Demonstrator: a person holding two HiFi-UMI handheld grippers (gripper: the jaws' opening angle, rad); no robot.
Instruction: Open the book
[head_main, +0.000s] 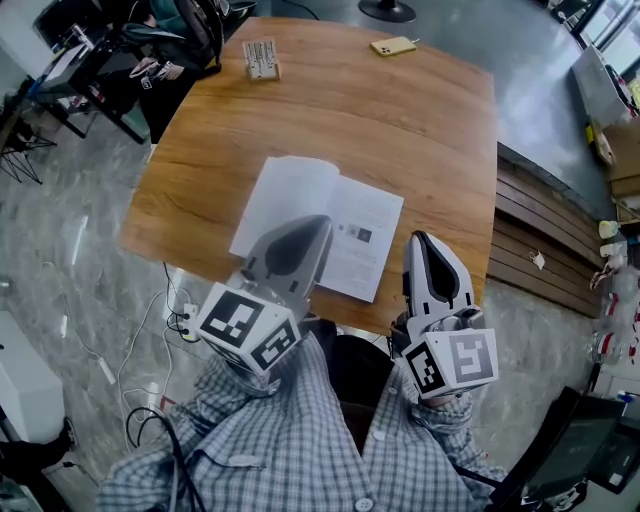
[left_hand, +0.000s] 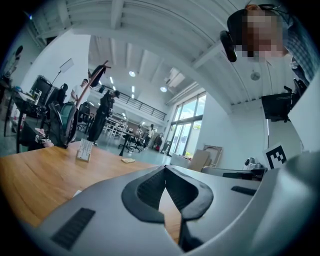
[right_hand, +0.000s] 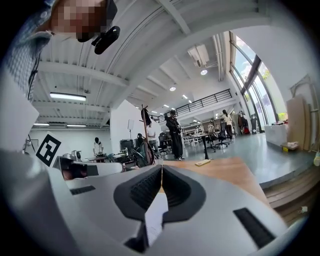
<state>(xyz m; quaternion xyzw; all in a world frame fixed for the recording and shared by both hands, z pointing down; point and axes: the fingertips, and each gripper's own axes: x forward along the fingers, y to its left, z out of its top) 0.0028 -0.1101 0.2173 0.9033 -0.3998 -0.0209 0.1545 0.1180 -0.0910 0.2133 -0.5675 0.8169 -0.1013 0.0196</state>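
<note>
Head view, middle of the frame: book (head_main: 300, 200) open and flat on the wooden table (head_main: 400, 120), white pages up, close to the table's lower edge. Already opened, with print and a small dark picture on the right-hand page.

Lower centre: left gripper (head_main: 322, 222), pale grey with dark pads, overlapping the bottom of the book's left-hand page in the picture. Cannot tell from here whether touching the paper. Lower right: right gripper (head_main: 418, 238), apart from the book, just right of its lower right corner, over the table's edge. Below both, marker cubes (head_main: 248, 325) and a checked shirt (head_main: 300, 430).

Top of the frame: yellow phone (head_main: 392, 46) and small card stand (head_main: 261, 58), both far from the book, well apart from each other.

Left gripper view: left gripper (left_hand: 165, 167) with jaws brought together, ribbed pads meeting at the tips, nothing pinched between them; only table wood showing through the gap below.

Right gripper view: right gripper (right_hand: 161, 166) likewise closed tip to tip and empty, a white sliver showing through the gap beneath.
</note>
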